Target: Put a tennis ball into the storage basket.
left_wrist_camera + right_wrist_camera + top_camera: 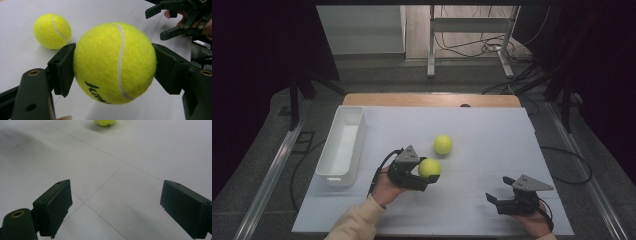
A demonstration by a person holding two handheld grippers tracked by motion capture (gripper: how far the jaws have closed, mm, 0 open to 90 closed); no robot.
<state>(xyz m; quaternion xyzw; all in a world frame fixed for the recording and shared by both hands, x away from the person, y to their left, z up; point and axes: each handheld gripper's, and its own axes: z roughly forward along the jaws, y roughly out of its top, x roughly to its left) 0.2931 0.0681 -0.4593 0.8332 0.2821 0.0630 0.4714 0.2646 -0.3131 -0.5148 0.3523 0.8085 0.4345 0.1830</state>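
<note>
**Left tongs clamped on one tennis ball, right tongs wide and empty**

Held tennis ball sits just left of frame centre in the high view, pinched between the jaws of the left gripper. It's a sphere, so no long axis to report. In the left gripper view the same ball has its white seam running roughly top to bottom, curving right of centre, with black lettering upside down at lower left. A pad presses on each side, left and right of the ball. It looks clear of the table.

Around it:
- Second tennis ball lies on the table just above and right of the held one in the high view, close but apart. In the left gripper view it's at upper left, resting on the surface.
- White bin, long and narrow, left side of the table, long axis running up-frame, well apart from both balls.
- Right gripper at lower right of the high view, well apart from the balls. Its jaws stand wide with bare table between them.
- Nothing between the held ball and the bin.

Look: bright yellow-green felt, fuzzy, one white seam, black print. Both balls match.
</note>
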